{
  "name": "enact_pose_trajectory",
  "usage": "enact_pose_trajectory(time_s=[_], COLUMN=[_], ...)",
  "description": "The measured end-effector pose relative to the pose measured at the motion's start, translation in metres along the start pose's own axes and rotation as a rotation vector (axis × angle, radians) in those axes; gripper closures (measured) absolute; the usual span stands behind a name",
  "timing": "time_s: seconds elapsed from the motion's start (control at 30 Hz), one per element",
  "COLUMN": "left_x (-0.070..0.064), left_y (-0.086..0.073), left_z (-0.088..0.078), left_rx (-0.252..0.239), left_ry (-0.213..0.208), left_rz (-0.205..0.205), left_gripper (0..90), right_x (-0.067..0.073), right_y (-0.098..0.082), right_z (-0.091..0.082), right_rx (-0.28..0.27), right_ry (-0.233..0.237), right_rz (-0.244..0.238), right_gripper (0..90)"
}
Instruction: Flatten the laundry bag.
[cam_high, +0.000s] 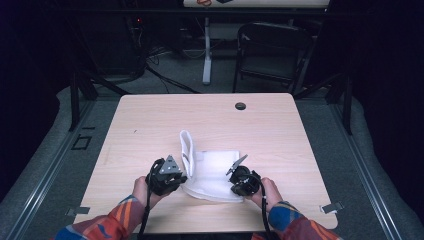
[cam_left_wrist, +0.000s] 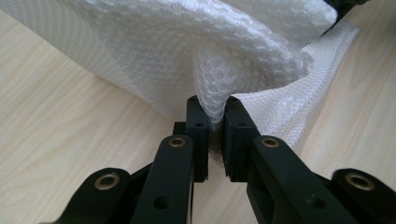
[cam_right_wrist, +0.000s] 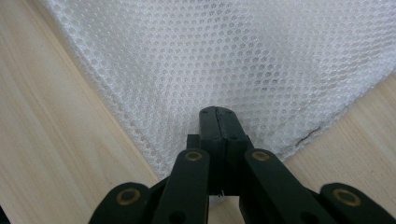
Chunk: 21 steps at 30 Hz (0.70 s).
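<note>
On a pale wooden surface (cam_high: 150, 125), the left gripper (cam_left_wrist: 212, 123) pinches a raised fold of white mesh cloth (cam_high: 212, 170), while the right gripper (cam_right_wrist: 218, 119), jaws fully closed, clamps its near edge.

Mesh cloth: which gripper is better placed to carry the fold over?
Left, probably. The left gripper pinches a raised bunch of the mesh cloth, its edge already lifted off the table. The right gripper is shut on a flat corner, suited to anchoring.

Legible text, labels, brands, numbers, signs: none on any surface in the three views.
</note>
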<state>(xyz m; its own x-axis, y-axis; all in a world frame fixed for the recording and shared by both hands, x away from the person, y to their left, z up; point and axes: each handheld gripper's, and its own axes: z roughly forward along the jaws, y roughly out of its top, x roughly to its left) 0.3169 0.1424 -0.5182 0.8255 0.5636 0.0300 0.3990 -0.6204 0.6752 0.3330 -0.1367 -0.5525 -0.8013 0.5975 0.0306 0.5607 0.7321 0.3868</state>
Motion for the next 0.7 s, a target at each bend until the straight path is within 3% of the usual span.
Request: enact_pose_trajectory(time_s=[0.3, 0.53, 0.7], left_x=[0.006, 0.01, 0.021], left_y=[-0.008, -0.015, -0.027], left_z=[0.001, -0.003, -0.013], left_rx=[0.032, 0.067, 0.113], left_ry=[-0.032, -0.053, -0.071], left_rz=[-0.038, -0.044, -0.073], left_gripper=[82.0, 80.1, 68.0], right_x=[-0.004, -0.008, -0.013], right_y=[-0.002, -0.004, -0.006], right_z=[-0.001, -0.002, -0.004], right_rx=[0.001, 0.004, 0.014], right_ry=[-0.018, -0.02, -0.033], right_rz=[0.014, 0.019, 0.026], right_gripper=[90.0, 90.0, 90.0])
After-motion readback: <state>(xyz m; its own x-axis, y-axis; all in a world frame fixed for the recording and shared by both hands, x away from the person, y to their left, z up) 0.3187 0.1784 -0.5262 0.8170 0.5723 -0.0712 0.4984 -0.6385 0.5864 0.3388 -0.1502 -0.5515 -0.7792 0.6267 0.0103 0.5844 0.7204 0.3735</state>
